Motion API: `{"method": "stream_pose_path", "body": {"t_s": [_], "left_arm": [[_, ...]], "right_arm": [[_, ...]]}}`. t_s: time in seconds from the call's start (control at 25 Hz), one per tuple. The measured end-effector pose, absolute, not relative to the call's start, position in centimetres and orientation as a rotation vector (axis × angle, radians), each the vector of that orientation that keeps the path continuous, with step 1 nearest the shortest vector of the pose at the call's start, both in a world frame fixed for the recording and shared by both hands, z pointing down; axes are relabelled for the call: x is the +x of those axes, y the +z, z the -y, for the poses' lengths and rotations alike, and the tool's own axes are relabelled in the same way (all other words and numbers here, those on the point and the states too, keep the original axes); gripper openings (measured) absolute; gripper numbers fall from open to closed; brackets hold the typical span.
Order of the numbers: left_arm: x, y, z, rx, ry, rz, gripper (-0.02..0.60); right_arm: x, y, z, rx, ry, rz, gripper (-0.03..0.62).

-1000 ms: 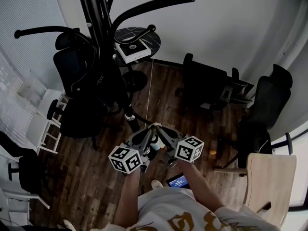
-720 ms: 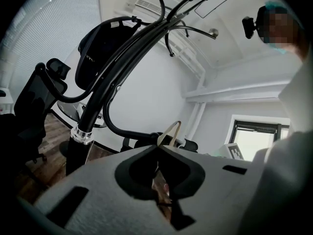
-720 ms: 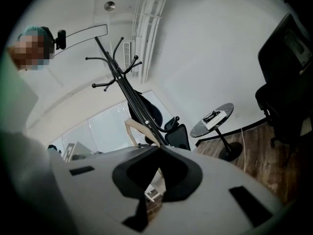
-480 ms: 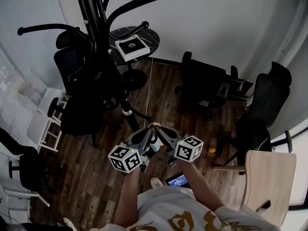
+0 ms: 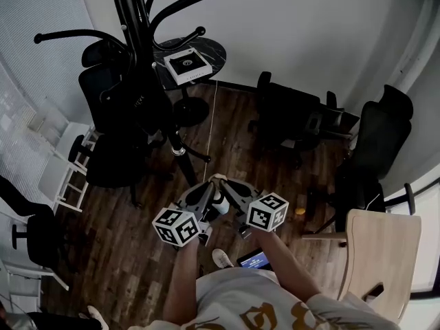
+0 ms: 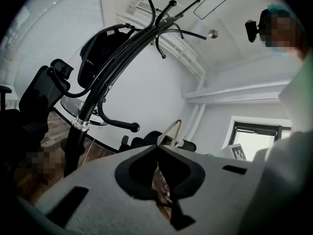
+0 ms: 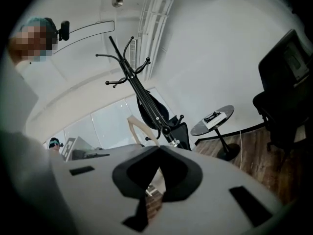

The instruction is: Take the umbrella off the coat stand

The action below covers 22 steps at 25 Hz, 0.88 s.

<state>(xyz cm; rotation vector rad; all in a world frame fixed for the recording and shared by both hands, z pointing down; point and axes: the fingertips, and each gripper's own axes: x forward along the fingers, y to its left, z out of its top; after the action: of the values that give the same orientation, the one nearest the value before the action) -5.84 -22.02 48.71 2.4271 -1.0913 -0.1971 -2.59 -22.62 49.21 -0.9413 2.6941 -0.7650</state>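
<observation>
- The person's pale shirt (image 5: 254, 301), soft cloth with gold print, fills the bottom of the head view, and both forearms reach forward from it
- The left gripper (image 5: 212, 185) (image 6: 159, 147) and the right gripper (image 5: 225, 184) (image 7: 159, 148) are held side by side, angled inward so their tips nearly meet; each has a smooth matte grey moulded body and a white cube (image 5: 177, 227) printed with black square markers
- In each gripper's own view the dark jaw pads form a spade-shaped hollow, and the jaws are together at the tip with only a thin slit lower down; neither is clamped on the umbrella or touching it
- A pale wooden chair (image 5: 385, 253) with a flat rounded back stands to the person's right
- The floor (image 5: 137, 253) is dark, grained wood planking
- The coat stand (image 5: 134, 19) (image 6: 122, 48) (image 7: 129, 72) rises ahead and to the left, made of glossy black bent tubes that splay into curved arms with ball ends and are bound lower down by a silver collar (image 5: 177, 151)
- The umbrella (image 5: 148, 112) (image 6: 100, 53) (image 7: 150, 109) hangs on the stand against its pole, well apart from both grippers; it is black, loosely furled fabric in a bulging teardrop shape, with small white print
- Beyond the stand, a round dark veined table (image 5: 210, 50) carries a flat white box (image 5: 182, 66)
- Black padded office chairs (image 5: 289, 115) line the plain white wall
</observation>
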Motion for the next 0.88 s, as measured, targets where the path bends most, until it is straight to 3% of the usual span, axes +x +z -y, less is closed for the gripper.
{"method": "stream_pose_path", "body": {"t_s": [0.88], "left_arm": [[-3.3,48.9,12.3,2.386,-0.206,1.139,0.023]], "right_arm": [[-0.2,49.4,13.0,-0.949,-0.694,-2.779,0.012]]}}
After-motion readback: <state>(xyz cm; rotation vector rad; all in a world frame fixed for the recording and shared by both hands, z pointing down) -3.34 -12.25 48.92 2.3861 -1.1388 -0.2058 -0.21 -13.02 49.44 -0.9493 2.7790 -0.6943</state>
